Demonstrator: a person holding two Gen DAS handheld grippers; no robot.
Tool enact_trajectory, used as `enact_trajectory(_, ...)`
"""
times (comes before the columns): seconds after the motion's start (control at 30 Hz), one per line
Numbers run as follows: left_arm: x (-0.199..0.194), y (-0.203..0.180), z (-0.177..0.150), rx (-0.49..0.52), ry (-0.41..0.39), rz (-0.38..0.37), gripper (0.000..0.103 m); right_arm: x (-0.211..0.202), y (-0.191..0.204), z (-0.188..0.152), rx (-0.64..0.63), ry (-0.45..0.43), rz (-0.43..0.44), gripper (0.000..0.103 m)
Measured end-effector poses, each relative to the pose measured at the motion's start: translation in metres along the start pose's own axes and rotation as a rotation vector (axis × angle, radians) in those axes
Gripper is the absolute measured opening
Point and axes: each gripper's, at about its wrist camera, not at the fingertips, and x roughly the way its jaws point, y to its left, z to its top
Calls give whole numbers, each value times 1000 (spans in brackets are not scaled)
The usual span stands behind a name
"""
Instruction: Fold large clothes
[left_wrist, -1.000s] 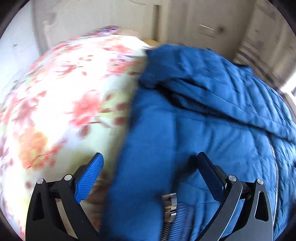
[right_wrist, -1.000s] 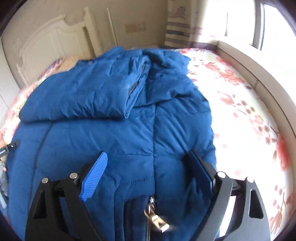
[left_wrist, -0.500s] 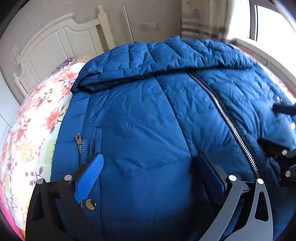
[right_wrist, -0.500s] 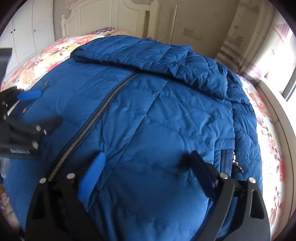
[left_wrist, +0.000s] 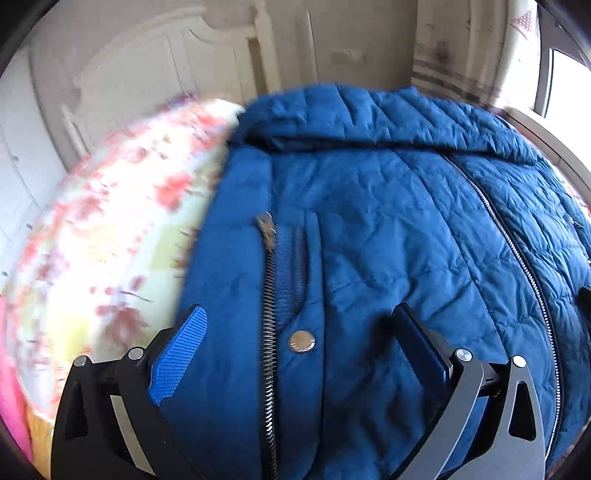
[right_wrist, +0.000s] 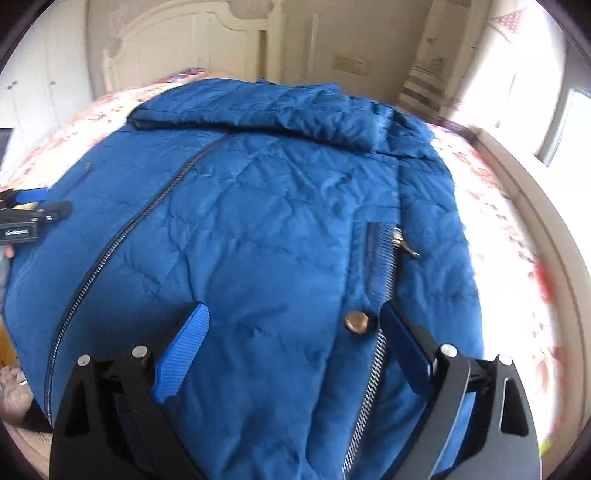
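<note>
Half a second ago our left gripper (left_wrist: 295, 354) looked over the middle of the coat's left front panel; now it has swung left, so the coat's left edge and the floral bedspread (left_wrist: 110, 229) fill its left side. Our right gripper (right_wrist: 291, 350) has shifted right, toward the pocket on the coat's right side. We judge that both are moving out to the near corners of the hem, ready for a fold lengthwise or upward.

The blue quilted coat (right_wrist: 266, 221) lies front-up across the bed, hood (right_wrist: 258, 110) at the far end toward the white headboard (right_wrist: 177, 40), front zipper (right_wrist: 122, 236) closed. Its shell is thin, slightly shiny and crinkled over soft padding, stitched in broad diamonds. Each side pocket has a coarse metal zip and a round snap (left_wrist: 301, 340); the right pocket's pull (right_wrist: 402, 240) sticks out.

Both pairs of fingers stand wide apart, holding nothing, just above the fabric; their blue pads (left_wrist: 181, 354) are ribbed.
</note>
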Motion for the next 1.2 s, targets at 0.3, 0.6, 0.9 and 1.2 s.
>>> enact_trajectory(0.3,-19,-58,-43,185,-6,-88,99,-7,39,-37,-112,-30,133,93)
enact_trajectory(0.6,-44,-12,-59,90,-71,-77,99,-45,4,-58,-67,-92,73,93)
enact_trajectory(0.9,-44,18,-77,2,-21,-46,99,-49,-27,-83,29,-61,55,94)
enact_trajectory(1.2,-61,-37,-88,195,-56,-38,99,-52,42,-68,-119,-91,119,94)
